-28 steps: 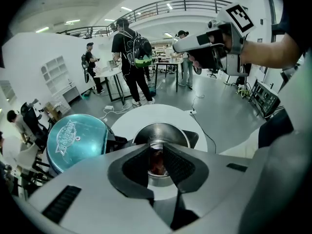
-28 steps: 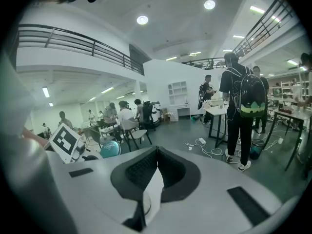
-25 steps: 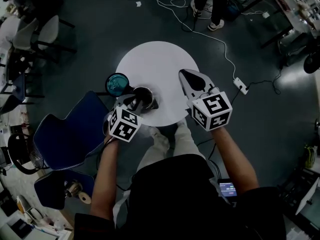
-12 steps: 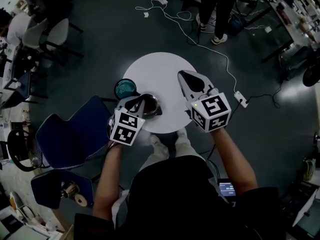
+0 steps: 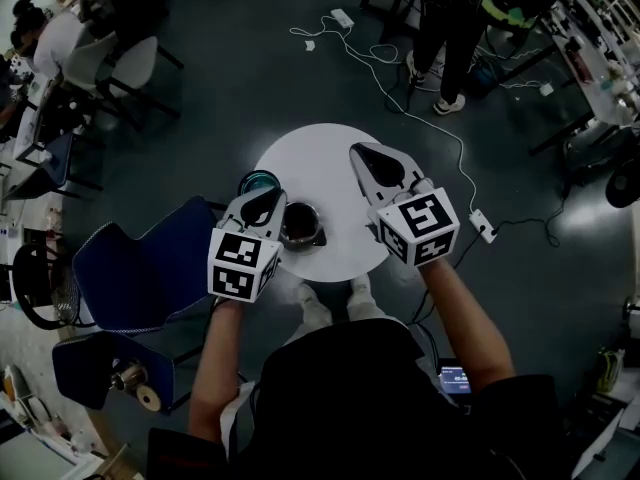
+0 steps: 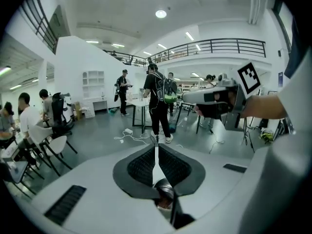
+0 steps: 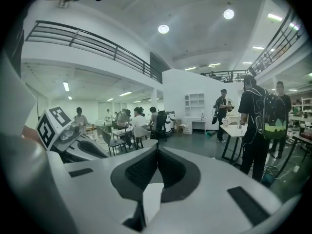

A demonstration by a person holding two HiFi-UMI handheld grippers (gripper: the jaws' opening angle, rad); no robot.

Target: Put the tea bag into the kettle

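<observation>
The dark metal kettle (image 5: pixel 301 226) stands open-topped near the front edge of the round white table (image 5: pixel 325 158). Its teal lid (image 5: pixel 256 179) lies to the left, partly hidden by my left gripper (image 5: pixel 262 197). That gripper hovers just left of the kettle with its jaws shut and empty. In the left gripper view, the left gripper (image 6: pixel 156 152) points level into the room, and the kettle's rim (image 6: pixel 164 199) shows below the pads. My right gripper (image 5: pixel 363 150) is shut above the table's right side; in the right gripper view (image 7: pixel 157 152) nothing is between its pads. No tea bag is in sight.
A blue chair (image 5: pixel 140 268) stands at the table's left. A white cable with a power strip (image 5: pixel 482 225) runs over the dark floor at the right. A person (image 5: pixel 455 28) stands beyond the table, and several more people sit at desks at the far left.
My left gripper has moved off the kettle's top to its left, which bares the kettle's opening. The head view has pulled back and shifted. The right gripper has held its place over the table.
</observation>
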